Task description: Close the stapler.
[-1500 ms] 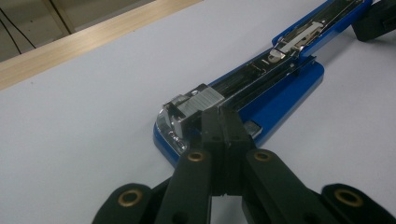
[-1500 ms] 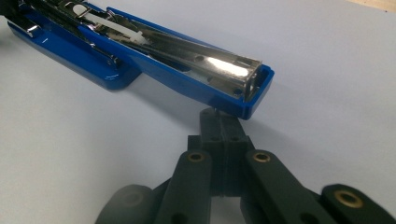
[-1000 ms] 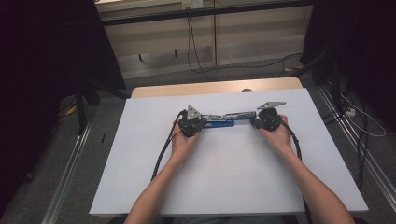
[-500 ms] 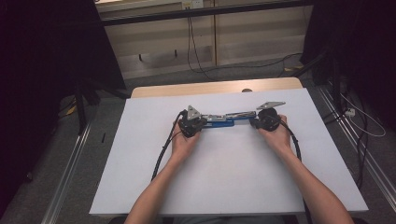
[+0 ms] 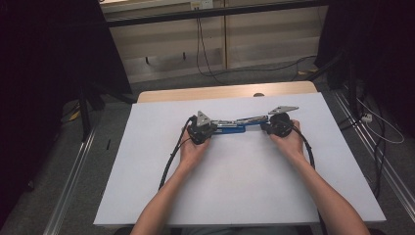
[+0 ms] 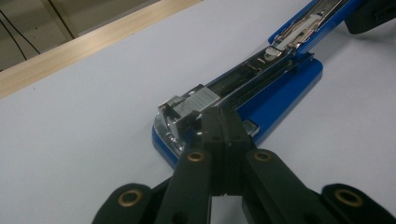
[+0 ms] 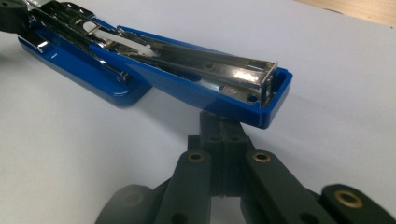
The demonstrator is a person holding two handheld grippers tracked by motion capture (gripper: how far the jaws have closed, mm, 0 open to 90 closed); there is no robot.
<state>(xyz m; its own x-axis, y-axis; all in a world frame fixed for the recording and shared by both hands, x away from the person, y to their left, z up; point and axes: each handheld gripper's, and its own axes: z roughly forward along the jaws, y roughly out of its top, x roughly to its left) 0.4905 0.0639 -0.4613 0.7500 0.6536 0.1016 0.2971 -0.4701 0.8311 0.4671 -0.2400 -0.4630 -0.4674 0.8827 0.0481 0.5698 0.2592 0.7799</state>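
Observation:
A blue stapler (image 5: 234, 127) lies swung open on the white sheet (image 5: 235, 186), base at the left and lid arm stretched to the right. In the left gripper view my left gripper (image 6: 223, 116) is shut, its tips against the metal head at the near end of the stapler (image 6: 280, 88). My right gripper (image 7: 225, 125) is shut too, its tips tucked just under the far end of the stapler's (image 7: 187, 81) blue lid. From the high view, the left gripper (image 5: 211, 129) and right gripper (image 5: 266, 127) face each other across the stapler.
The white sheet covers a wooden table whose bare edge (image 5: 220, 92) shows at the back. A black cable (image 5: 171, 156) trails from the left gripper toward the front. Dark curtains, floor rails and loose cables surround the table.

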